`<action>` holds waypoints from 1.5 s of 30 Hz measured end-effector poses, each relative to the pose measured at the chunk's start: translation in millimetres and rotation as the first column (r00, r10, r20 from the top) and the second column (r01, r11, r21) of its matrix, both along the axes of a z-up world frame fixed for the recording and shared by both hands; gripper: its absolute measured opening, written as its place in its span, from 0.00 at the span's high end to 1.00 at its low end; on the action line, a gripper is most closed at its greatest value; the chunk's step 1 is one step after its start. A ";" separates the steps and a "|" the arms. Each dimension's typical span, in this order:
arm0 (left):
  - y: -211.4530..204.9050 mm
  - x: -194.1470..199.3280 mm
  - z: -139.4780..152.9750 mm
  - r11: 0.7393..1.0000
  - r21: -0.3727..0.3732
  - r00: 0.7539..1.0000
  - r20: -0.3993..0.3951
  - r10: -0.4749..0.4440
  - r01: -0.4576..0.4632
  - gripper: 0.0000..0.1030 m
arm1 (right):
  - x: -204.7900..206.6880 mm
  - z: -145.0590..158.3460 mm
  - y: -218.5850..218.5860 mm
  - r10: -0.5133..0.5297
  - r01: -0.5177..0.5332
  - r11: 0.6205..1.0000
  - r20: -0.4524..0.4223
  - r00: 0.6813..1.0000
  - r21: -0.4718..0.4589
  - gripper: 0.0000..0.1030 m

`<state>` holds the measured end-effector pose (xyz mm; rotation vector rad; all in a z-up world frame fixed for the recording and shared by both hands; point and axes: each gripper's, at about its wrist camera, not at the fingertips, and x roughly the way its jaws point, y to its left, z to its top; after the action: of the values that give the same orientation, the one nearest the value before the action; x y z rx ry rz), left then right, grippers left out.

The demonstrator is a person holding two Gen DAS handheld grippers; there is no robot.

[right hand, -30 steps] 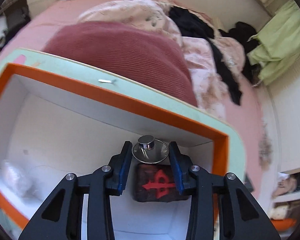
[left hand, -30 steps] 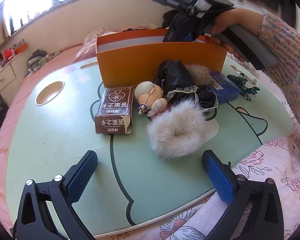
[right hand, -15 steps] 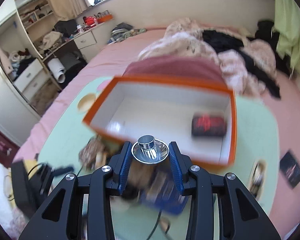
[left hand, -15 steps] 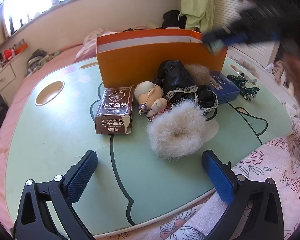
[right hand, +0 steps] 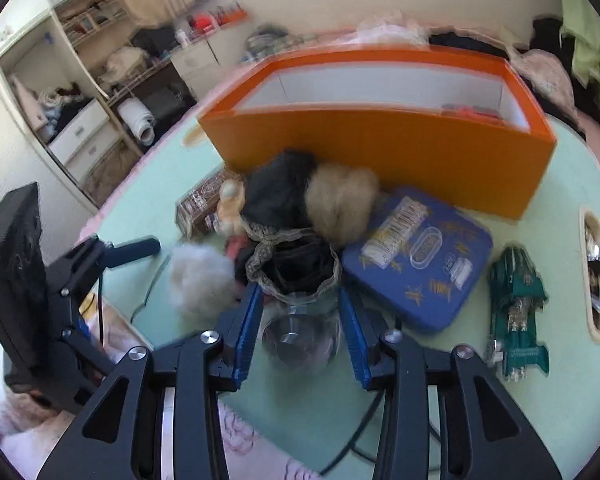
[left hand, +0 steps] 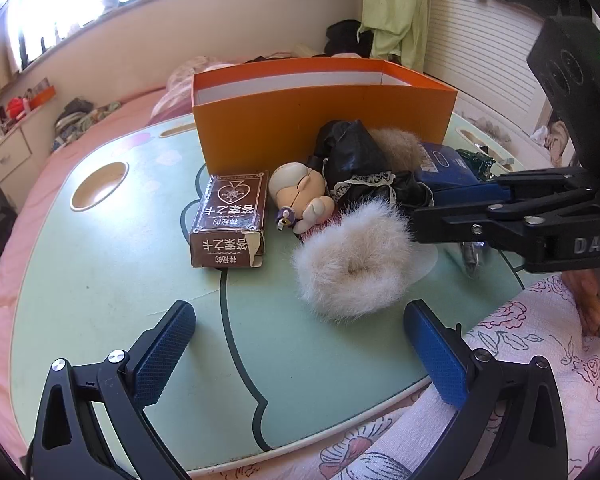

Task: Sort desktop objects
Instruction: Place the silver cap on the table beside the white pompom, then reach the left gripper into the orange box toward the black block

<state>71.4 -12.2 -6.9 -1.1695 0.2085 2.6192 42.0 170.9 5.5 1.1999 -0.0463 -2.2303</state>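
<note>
Now right gripper (right hand: 300, 320) half-open, straddling glass lid (right hand: 298, 330) without clear grip; left gripper (left hand: 300, 356) wide open, empty, white pompom (left hand: 352, 268) at 12 o'clock.

An open orange box (left hand: 324, 120) stands upright at the back of my table. Against its front lie a brown card box (left hand: 230, 218) lying flat, a pale figurine (left hand: 300, 196), black lace-trimmed cloth (left hand: 352, 160), a white fur puff (left hand: 354, 264), a blue tin (right hand: 420, 256) and a green toy car (right hand: 518, 308).
</note>
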 end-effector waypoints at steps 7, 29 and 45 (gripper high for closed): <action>-0.4 0.2 0.2 1.000 0.000 1.000 0.000 0.000 0.000 0.00 | 29.5 14.5 38.7 -0.087 0.084 0.996 -0.075 0.993 -0.039 0.32; -4.1 0.0 0.8 1.000 0.001 1.000 0.000 -0.002 0.002 0.00 | 70.8 -16.3 50.1 -0.040 0.091 0.980 -0.267 0.963 0.179 0.00; -10.7 2.4 70.8 0.978 0.192 0.992 -0.114 -0.057 0.079 0.00 | 69.3 -16.4 50.5 -0.040 0.090 0.980 -0.268 0.963 0.177 0.00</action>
<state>73.8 -22.9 63.9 -0.9397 0.0100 2.5766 111.3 221.4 -11.0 0.9965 0.2391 -2.4793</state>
